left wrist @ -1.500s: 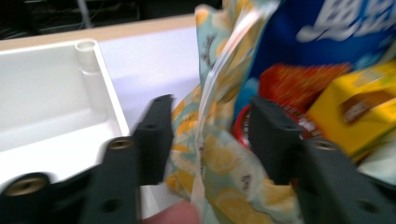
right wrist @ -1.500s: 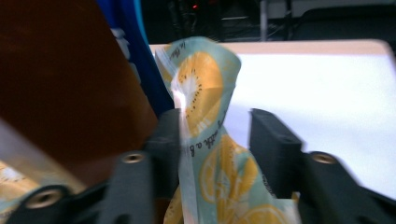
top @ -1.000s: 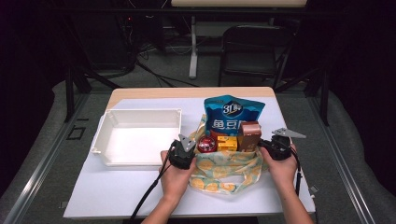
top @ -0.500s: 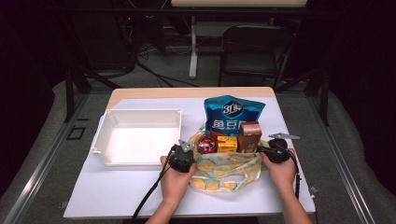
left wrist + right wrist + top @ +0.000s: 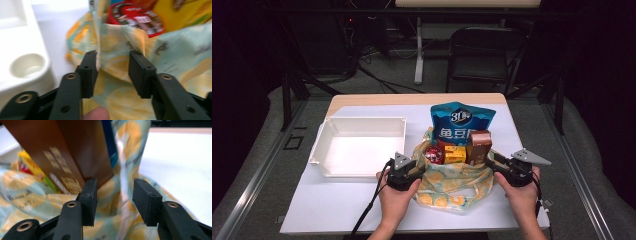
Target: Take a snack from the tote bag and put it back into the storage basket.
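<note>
Cloth bag (image 5: 451, 181) edge between wide jaws of left gripper (image 5: 113, 67); right gripper (image 5: 115, 195) likewise, unclamped.

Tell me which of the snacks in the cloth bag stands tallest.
The blue snack pouch at the back of the cloth bag. It rises above the brown carton, the yellow box and the red round tin.

On the desk (image 5: 337, 210), the tray (image 5: 362, 145) lies left of the bag (image 5: 457, 185). In the bag stand a pouch (image 5: 459, 122) behind, tin (image 5: 433, 154), small box (image 5: 454, 153) and carton (image 5: 479, 146) before it.
</note>
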A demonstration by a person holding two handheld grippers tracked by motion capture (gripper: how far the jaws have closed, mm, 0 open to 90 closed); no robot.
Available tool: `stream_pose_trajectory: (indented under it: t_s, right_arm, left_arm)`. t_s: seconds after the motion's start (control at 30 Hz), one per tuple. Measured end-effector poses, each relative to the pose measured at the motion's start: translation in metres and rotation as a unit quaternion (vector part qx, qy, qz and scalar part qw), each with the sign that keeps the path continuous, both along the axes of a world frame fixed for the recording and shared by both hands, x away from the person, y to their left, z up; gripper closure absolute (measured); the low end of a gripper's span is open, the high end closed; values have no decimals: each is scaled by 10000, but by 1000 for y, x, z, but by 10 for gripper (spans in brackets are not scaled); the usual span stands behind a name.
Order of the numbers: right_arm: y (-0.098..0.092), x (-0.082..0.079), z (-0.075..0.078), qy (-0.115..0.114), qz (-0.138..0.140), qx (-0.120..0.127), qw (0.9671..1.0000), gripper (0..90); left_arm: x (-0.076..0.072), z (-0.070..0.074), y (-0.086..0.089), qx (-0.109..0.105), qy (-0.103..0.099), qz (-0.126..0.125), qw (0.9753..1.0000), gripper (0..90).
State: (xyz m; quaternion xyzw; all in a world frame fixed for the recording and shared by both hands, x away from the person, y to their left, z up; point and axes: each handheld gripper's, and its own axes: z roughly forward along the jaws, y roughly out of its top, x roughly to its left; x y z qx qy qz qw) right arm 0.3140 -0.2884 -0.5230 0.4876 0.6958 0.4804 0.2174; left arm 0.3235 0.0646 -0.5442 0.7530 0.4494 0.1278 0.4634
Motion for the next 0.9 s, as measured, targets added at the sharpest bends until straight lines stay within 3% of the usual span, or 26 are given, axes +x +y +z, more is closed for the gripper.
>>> stream_pose_trajectory:
  t_s: [0.07,0.1,0.17,0.23,0.3,0.37,0.4,0.47,0.5,0.63,0.73,0.77,0.9]
  right_arm:
    - [3,1,-6,89,42,-81,9999,577]
    - [3,3,-10,134,21,-48,9999,572]
    - [2,3,-13,258,-50,-108,9996,573]
    - [-2,0,-10,233,-164,-174,9994,599]
    - [-5,-5,-5,66,-196,10,9998,649]
    - [-7,-10,0,-64,-147,91,9998,748]
    - [-6,-12,2,-167,-112,254,9995,803]
    - [-5,-18,7,-292,-71,257,9992,896]
    - [-3,-21,11,-392,-13,285,9988,900]
    - [9,-24,12,-444,50,229,9987,900]
    - [10,-18,5,-430,-133,308,9985,900]
    - [11,-15,4,-443,-101,274,9986,900]
    - [16,-11,-5,-232,42,157,9996,900]
  left_arm:
    - [-2,0,-3,-71,-75,-149,9998,522]
    - [-3,0,-3,-81,-101,-131,9998,516]
    - [-6,5,2,-312,-116,-38,9994,515]
    - [-9,11,7,-382,-198,51,9991,519]
    - [-12,19,11,-453,-344,68,9984,535]
    - [-15,27,12,-387,-600,92,9974,573]
    - [-16,32,11,-426,-709,84,9965,598]
    - [-14,40,6,-470,-830,19,9954,654]
    - [-12,42,3,-443,-834,-20,9955,679]
    - [1,43,-15,-317,-858,-306,9953,698]
    - [8,33,-24,-157,-627,-489,9967,723]
    - [8,29,-24,-117,-523,-588,9968,741]
    - [-1,17,-22,39,-491,-643,9967,821]
